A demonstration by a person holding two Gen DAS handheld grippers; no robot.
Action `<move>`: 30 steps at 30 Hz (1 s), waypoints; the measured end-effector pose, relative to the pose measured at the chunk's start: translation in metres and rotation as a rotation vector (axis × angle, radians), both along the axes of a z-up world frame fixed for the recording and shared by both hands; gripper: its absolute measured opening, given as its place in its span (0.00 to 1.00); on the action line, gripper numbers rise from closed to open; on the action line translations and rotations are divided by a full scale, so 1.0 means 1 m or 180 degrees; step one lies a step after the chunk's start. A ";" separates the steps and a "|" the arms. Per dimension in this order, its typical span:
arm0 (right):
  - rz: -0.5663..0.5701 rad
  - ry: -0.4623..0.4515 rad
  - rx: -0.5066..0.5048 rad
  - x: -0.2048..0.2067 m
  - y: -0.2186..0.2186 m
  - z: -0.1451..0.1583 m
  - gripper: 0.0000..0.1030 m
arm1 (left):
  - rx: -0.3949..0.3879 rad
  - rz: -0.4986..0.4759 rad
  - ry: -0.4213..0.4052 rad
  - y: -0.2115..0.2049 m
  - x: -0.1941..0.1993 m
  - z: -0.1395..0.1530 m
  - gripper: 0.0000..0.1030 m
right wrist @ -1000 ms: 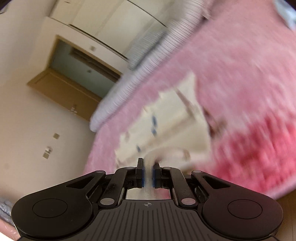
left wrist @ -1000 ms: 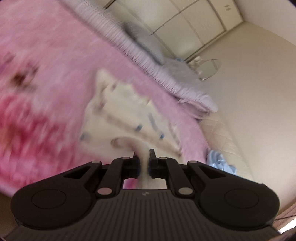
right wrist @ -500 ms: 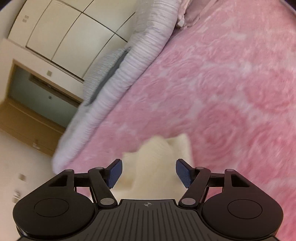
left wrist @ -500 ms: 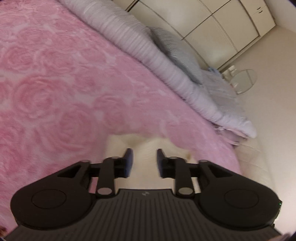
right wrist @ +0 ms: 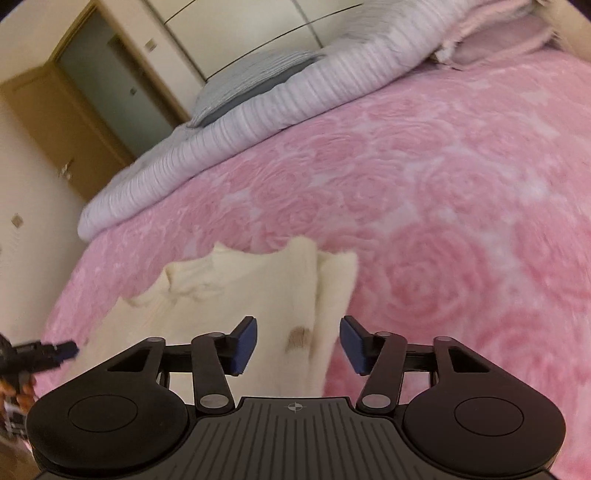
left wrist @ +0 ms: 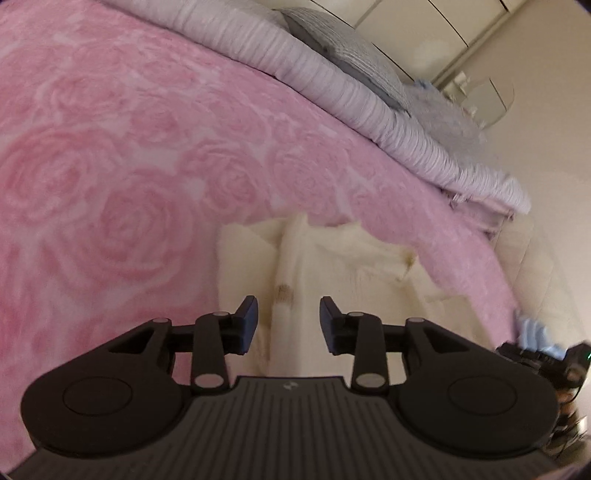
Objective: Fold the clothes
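A cream-coloured garment lies spread on the pink rose-patterned bedspread, near the bed's front edge. My left gripper hovers over it, open, nothing between its fingers. In the right wrist view the same garment lies flat with a fold line and a small brown mark. My right gripper is open above that mark and holds nothing. The other gripper's tip shows at the left edge of the right wrist view.
A rolled lilac-white duvet and a grey pillow lie along the far side of the bed. Wardrobe doors and a wooden door stand beyond. A light blue cloth lies off the bed at right.
Both grippers were shut on the cream garment and carrying it one second ago. They have since let it down on the bedspread and opened. The garment now lies flat.
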State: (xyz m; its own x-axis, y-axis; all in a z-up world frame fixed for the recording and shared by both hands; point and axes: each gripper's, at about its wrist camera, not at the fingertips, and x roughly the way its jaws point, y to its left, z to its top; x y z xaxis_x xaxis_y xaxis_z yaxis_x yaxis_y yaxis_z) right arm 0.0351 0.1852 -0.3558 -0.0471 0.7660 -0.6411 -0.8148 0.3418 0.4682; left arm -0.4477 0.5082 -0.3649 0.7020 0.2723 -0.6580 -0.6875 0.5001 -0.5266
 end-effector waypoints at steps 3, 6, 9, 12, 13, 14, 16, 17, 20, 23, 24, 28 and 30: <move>0.0125 -0.0109 -0.0021 -0.003 0.017 -0.001 0.52 | 0.0113 -0.0092 0.0151 0.007 0.018 -0.002 0.30; 0.0204 -0.0235 -0.0094 -0.005 0.035 -0.005 0.52 | 0.0222 -0.0189 0.0327 0.011 0.036 -0.007 0.30; 0.0335 -0.0436 -0.0249 -0.014 0.049 -0.012 0.52 | 0.0294 -0.0322 0.0412 0.008 0.048 -0.011 0.28; 0.0488 -0.0711 -0.0461 -0.026 0.060 -0.021 0.10 | 0.0605 -0.0495 0.0570 -0.003 0.060 -0.011 0.09; 0.0505 -0.0829 -0.0465 -0.030 0.060 -0.022 0.10 | 0.0685 -0.0495 0.0581 -0.006 0.060 -0.010 0.08; 0.0531 -0.0983 -0.0402 -0.035 0.058 -0.019 0.10 | 0.0741 -0.0487 0.0531 -0.008 0.058 -0.007 0.08; 0.0521 -0.1208 -0.0212 -0.040 0.053 -0.010 0.09 | 0.0892 -0.0403 0.0342 -0.008 0.047 0.003 0.08; 0.0481 -0.1271 -0.0086 -0.040 0.050 -0.003 0.09 | 0.0979 -0.0351 0.0234 -0.008 0.041 0.009 0.08; 0.0332 -0.1502 0.0219 -0.035 0.050 0.016 0.09 | 0.1191 -0.0130 -0.0055 0.001 0.027 0.027 0.08; 0.0280 -0.1467 0.0076 -0.028 0.062 0.001 0.09 | 0.1172 -0.0002 -0.0192 0.021 0.024 0.029 0.08; 0.0263 -0.1454 0.0027 -0.026 0.066 -0.005 0.09 | 0.1118 0.0008 -0.0197 0.027 0.027 0.025 0.08; 0.0195 -0.1401 -0.0172 -0.017 0.083 -0.026 0.09 | 0.1025 -0.0049 0.0048 0.046 0.050 -0.002 0.08; 0.0161 -0.1374 -0.0271 -0.013 0.091 -0.036 0.09 | 0.0914 -0.0031 0.0248 0.051 0.062 -0.025 0.09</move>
